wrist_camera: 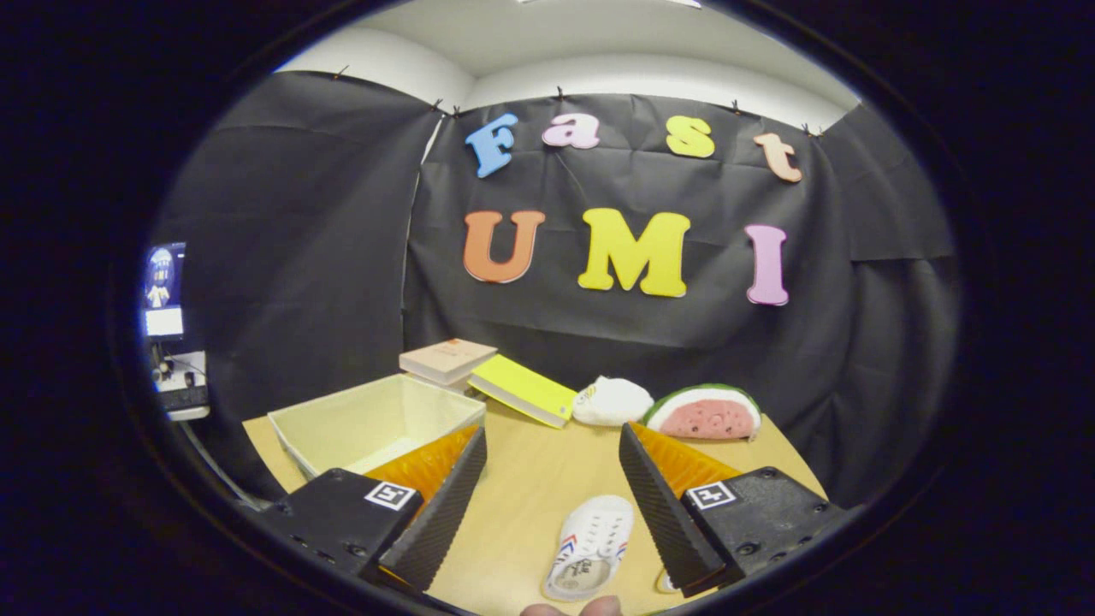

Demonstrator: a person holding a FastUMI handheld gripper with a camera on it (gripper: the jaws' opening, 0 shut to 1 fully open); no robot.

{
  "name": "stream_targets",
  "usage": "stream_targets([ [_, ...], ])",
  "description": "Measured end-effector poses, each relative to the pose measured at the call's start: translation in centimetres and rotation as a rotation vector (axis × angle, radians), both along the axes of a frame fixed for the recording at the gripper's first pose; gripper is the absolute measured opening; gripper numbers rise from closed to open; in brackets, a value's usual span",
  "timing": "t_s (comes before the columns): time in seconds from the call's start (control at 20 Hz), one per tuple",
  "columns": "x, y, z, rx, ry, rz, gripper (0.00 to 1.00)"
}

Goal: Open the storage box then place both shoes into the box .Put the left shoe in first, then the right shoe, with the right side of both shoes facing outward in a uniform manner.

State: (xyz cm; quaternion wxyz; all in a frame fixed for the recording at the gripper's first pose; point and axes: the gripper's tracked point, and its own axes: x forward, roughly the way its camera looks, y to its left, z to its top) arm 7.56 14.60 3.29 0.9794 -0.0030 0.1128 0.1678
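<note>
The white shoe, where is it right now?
In the gripper view the white shoe lies on the table, low between the open tool's fingers, nearer the right one.

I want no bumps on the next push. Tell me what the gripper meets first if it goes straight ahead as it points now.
Probably the white soft pouch beside the watermelon-slice plush; depth is unclear. The gripper, jaws open and empty, points over bare wooden table; the white slip-on shoe lies lower, between them.
</note>
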Motion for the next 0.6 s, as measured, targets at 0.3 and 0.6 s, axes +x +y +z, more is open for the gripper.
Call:
stream_targets([
  [0.3,1.6,-4.2,-9.7,-0.029,0.269,-0.099,0.99],
  [0.6,2.3,-4.9,-17.3,-0.054,0.574,-0.080,1.00],
])
